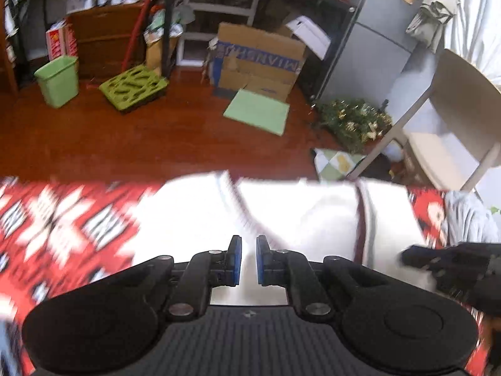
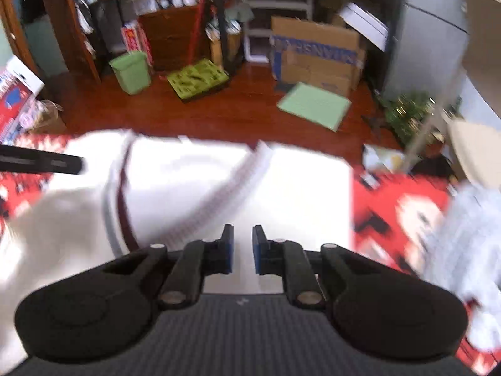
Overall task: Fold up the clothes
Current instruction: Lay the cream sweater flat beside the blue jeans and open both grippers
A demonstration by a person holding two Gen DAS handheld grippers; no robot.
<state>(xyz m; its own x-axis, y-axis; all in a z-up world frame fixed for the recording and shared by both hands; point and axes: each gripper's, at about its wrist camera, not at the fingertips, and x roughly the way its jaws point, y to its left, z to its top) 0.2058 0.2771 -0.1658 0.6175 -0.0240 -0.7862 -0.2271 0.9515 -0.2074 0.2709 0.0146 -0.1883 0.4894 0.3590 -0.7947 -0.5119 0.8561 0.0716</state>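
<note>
Shirt (image 1: pixel 313 219), white with dark trim stripes, lies blurred on my red patterned surface (image 1: pixel 62 219). My left tongs (image 1: pixel 249 260) hover over it, pads slightly apart and empty; the right tongs show at the frame's right edge. Right view: right tongs (image 2: pixel 243 249) likewise slightly parted and empty over the shirt (image 2: pixel 297 188); a pale garment (image 2: pixel 469 235) lies right.

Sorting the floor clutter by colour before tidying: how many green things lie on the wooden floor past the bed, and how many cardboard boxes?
Green bin: 1
Green patterned crate: 1
Flat green board: 1
Cardboard box: 1
Total: 4
</note>
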